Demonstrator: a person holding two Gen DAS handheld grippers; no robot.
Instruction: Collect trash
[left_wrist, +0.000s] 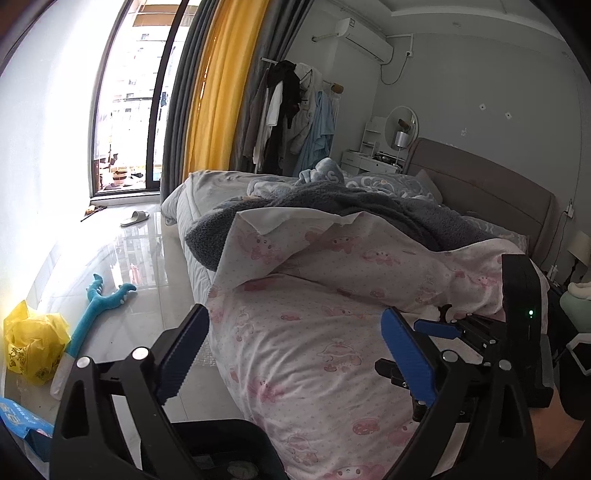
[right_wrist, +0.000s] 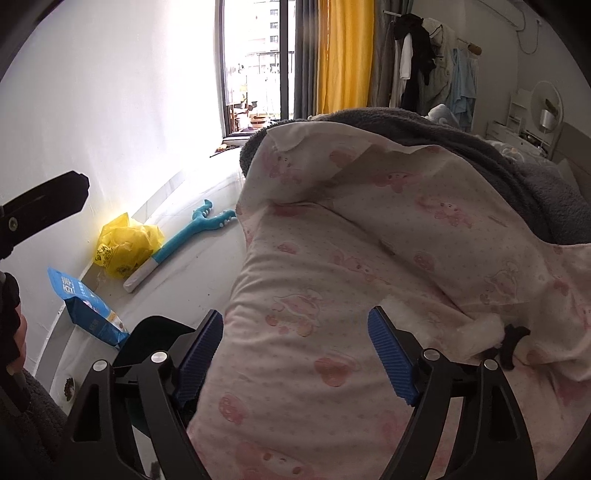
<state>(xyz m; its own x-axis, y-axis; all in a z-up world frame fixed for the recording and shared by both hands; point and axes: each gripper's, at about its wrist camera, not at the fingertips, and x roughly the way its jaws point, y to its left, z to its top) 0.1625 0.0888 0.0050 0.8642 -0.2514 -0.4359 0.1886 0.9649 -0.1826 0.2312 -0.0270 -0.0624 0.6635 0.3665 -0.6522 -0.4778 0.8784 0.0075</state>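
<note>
A crumpled yellow plastic bag (left_wrist: 35, 341) (right_wrist: 125, 245) lies on the tiled floor against the white wall. Nearer to me by the same wall stands a blue printed packet (right_wrist: 88, 306) (left_wrist: 22, 421). My left gripper (left_wrist: 295, 317) is open over the edge of a pink-patterned duvet (left_wrist: 314, 350), nothing between its blue pads. My right gripper (right_wrist: 295, 315) is open too, above the same duvet (right_wrist: 332, 295), and holds nothing. A dark container (left_wrist: 221, 443) (right_wrist: 155, 339) sits low beside the bed; what is in it is hidden.
A blue plush stick toy (left_wrist: 99, 306) (right_wrist: 192, 229) lies on the floor beside the yellow bag. A slipper (left_wrist: 135, 218) lies near the balcony door. The bed fills the right side under a grey blanket (left_wrist: 332, 206). A small dish of pellets (right_wrist: 70, 387) sits by the wall.
</note>
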